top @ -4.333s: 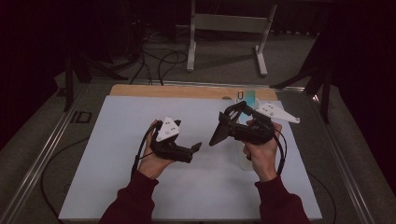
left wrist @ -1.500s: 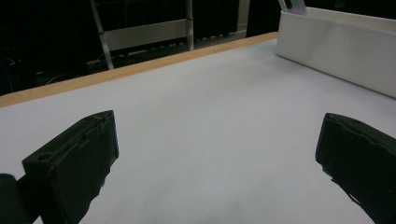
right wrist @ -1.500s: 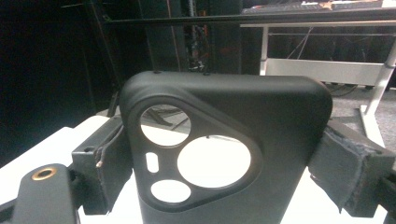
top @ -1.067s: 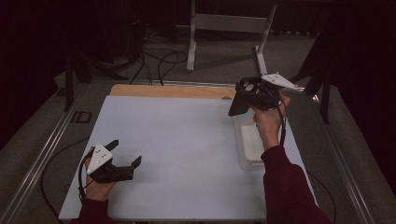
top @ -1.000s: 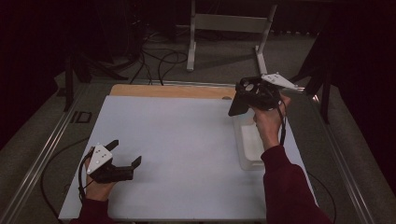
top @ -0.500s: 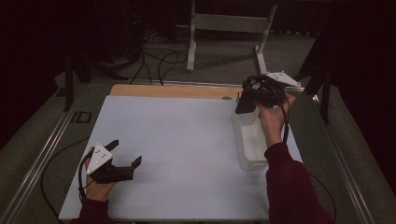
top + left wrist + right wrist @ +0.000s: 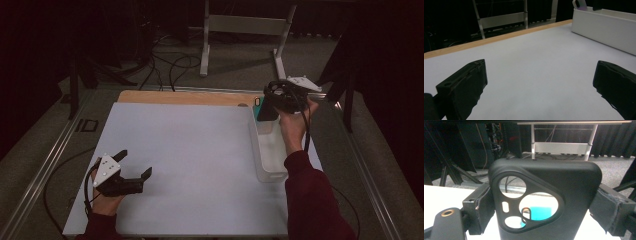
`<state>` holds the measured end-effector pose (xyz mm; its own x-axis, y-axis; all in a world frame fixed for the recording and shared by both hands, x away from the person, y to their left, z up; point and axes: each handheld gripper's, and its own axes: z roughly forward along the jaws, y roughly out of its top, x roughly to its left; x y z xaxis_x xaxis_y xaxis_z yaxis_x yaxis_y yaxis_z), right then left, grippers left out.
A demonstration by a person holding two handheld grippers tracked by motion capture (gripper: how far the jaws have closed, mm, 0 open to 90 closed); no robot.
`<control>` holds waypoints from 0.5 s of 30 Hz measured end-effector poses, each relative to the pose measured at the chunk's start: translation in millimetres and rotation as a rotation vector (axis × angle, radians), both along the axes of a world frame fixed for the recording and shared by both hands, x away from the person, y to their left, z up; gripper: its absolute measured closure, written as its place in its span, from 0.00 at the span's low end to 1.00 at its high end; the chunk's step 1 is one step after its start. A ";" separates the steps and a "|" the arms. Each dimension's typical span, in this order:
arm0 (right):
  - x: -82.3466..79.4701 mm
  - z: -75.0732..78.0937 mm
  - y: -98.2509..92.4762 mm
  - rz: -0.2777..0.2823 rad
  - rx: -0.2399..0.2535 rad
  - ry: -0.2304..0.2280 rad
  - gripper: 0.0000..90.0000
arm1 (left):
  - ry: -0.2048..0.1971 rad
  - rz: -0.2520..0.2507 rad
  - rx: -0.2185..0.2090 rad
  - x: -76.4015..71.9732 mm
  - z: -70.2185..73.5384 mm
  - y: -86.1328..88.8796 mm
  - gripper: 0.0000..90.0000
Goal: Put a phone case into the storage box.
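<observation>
From the high view, the right claw (image 7: 270,107) holds one black phone case (image 7: 267,111) above the far end of the single white bin (image 7: 265,160), while the left claw (image 7: 134,169) rests wide open on the tabletop (image 7: 200,150). In the left gripper view its jaws stand far apart with nothing between. In the right gripper view the phone case (image 7: 549,202) stands upright, long axis vertical, camera cutout at its upper end, clamped by its side edges.

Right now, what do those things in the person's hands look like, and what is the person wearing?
Each hand holds a black tool with two blocky jaws: the left tool and the right tool. Both carry a pale grey three-cornered plate with small dark dots on top, and a black cable trails from each. The sleeves are dark red.
</observation>
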<state>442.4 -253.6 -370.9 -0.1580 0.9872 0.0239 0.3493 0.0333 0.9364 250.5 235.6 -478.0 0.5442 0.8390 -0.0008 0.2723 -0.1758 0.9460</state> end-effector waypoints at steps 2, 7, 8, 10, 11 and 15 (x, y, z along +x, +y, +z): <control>2.1 -3.0 0.6 -0.004 -0.003 0.010 0.15 | -0.002 0.006 -0.001 -0.1 0.2 0.4 0.00; 5.4 -10.4 0.5 -0.027 -0.008 0.030 0.15 | -0.008 0.011 -0.011 -0.5 1.1 2.1 0.00; 5.8 -11.9 0.4 -0.029 -0.009 0.034 0.15 | -0.009 0.012 -0.012 -0.6 1.2 1.8 0.00; 7.0 -15.0 0.9 -0.031 -0.013 0.045 0.15 | -0.010 0.010 -0.010 -0.8 1.5 1.1 0.00; 7.6 -16.6 1.4 -0.031 -0.014 0.048 0.15 | -0.011 0.009 -0.009 -0.9 1.6 0.9 0.00; 10.1 -22.8 4.5 -0.037 -0.023 0.065 0.15 | -0.014 0.009 -0.011 -1.4 2.3 0.8 0.00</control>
<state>452.5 -249.1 -393.7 -0.1202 0.9927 0.0104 0.4111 0.0403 0.9107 249.1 236.4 -475.8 0.5366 0.8438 -0.0026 0.2605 -0.1627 0.9517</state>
